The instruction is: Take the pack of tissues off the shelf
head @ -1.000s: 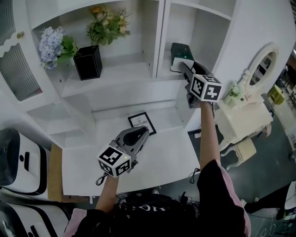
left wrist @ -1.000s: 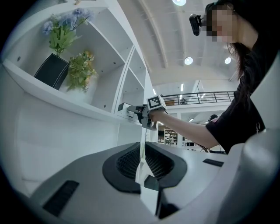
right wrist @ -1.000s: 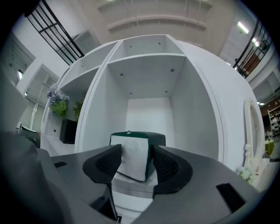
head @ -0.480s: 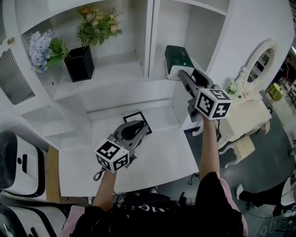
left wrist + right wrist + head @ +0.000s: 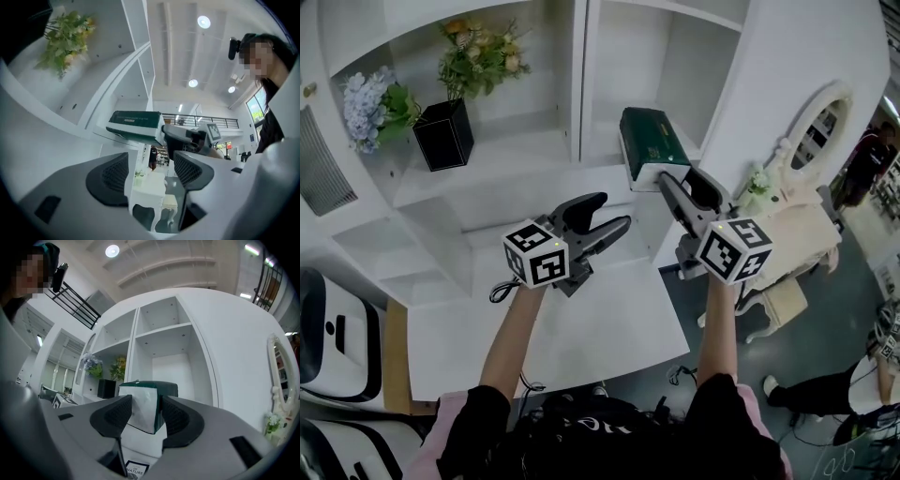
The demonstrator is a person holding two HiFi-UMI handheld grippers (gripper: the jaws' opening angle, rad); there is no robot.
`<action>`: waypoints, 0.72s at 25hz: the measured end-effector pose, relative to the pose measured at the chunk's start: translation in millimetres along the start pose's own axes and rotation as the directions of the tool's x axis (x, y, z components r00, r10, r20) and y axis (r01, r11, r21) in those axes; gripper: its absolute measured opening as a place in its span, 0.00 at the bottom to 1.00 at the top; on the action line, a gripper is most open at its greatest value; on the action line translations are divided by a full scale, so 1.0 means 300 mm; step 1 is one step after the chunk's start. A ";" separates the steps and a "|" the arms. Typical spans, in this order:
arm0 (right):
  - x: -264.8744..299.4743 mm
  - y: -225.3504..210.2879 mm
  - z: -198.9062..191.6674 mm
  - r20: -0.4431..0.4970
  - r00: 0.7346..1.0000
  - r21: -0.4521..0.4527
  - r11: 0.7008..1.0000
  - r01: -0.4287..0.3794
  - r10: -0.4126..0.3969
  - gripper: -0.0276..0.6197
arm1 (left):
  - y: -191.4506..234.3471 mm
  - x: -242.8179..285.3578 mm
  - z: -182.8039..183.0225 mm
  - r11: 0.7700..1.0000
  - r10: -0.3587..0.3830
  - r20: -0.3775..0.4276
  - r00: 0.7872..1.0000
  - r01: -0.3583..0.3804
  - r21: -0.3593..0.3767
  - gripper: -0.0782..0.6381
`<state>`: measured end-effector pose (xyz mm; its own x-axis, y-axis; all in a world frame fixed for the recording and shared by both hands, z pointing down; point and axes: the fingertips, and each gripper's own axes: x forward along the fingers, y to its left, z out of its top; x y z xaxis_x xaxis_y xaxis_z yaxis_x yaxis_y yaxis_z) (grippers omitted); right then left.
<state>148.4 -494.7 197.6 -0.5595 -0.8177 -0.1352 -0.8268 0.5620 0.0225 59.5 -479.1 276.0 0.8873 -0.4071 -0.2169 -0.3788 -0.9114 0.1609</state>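
Observation:
The pack of tissues (image 5: 645, 142) is dark green with a white end face. My right gripper (image 5: 675, 178) is shut on that near end and holds the pack in the air, in front of the shelf's lower right compartment (image 5: 675, 66). In the right gripper view the pads press both sides of the pack (image 5: 143, 406). My left gripper (image 5: 610, 212) is raised at centre left, its jaws opening with nothing between them. In the left gripper view it points toward the pack (image 5: 136, 124).
A black vase of flowers (image 5: 442, 134) and blue flowers (image 5: 370, 98) stand in the left shelf compartment. A white desk top (image 5: 581, 328) lies below the grippers. A cream dressing table with an oval mirror (image 5: 806, 216) stands at the right.
The right gripper has drawn the tissue pack out from the shelf toward me. The left gripper has risen from the desk and its jaws have parted.

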 end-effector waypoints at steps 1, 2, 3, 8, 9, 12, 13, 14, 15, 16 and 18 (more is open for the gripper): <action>-0.002 -0.001 0.000 0.001 1.000 0.001 1.000 -0.002 0.002 0.40 | 0.008 0.037 0.000 1.000 -0.008 -0.018 1.000 0.008 0.017 0.53; -0.003 -0.002 -0.001 0.001 1.000 0.001 1.000 -0.005 0.005 0.40 | 0.012 0.071 0.003 0.999 -0.021 -0.030 0.999 0.022 0.024 0.54; -0.006 -0.002 -0.003 0.001 1.000 -0.001 1.000 -0.008 0.008 0.40 | 0.011 0.099 0.011 0.999 -0.042 -0.029 0.999 0.043 0.019 0.55; -0.033 0.009 -0.016 0.001 1.000 -0.023 1.000 -0.019 0.019 0.40 | -0.014 0.163 0.078 0.992 -0.125 0.023 0.992 0.125 -0.022 0.59; -0.036 0.010 -0.018 0.003 1.000 -0.024 1.000 -0.019 0.019 0.40 | -0.015 0.165 0.081 0.992 -0.126 0.019 0.992 0.126 -0.018 0.59; -0.046 0.020 -0.022 0.004 1.000 -0.049 0.999 -0.022 0.023 0.40 | -0.025 0.162 0.074 0.993 -0.117 0.002 0.993 0.117 -0.008 0.59; -0.052 0.028 -0.020 0.005 1.000 -0.066 0.997 -0.025 0.026 0.40 | -0.031 0.159 0.072 0.994 -0.112 0.003 0.994 0.112 -0.008 0.58; -0.058 0.037 -0.015 0.008 1.000 -0.083 0.996 -0.029 0.030 0.40 | -0.039 0.155 0.072 0.994 -0.106 0.004 0.994 0.106 -0.004 0.58; -0.065 0.048 -0.010 0.011 0.999 -0.097 0.995 -0.035 0.036 0.40 | -0.045 0.149 0.073 0.995 -0.097 0.005 0.995 0.097 0.006 0.58; -0.071 0.062 -0.006 0.014 0.999 -0.110 0.993 -0.041 0.042 0.40 | -0.051 0.141 0.072 0.996 -0.086 0.002 0.996 0.085 0.025 0.58; -0.085 0.099 -0.008 0.018 0.998 -0.132 0.990 -0.052 0.055 0.40 | -0.065 0.112 0.061 0.995 -0.060 -0.013 0.998 0.061 0.080 0.58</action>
<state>137.8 -457.6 204.1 -0.6033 -0.7830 -0.1513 -0.7966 0.5827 0.1606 91.9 -476.2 247.9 0.9117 -0.3509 -0.2136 -0.3441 -0.9364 0.0698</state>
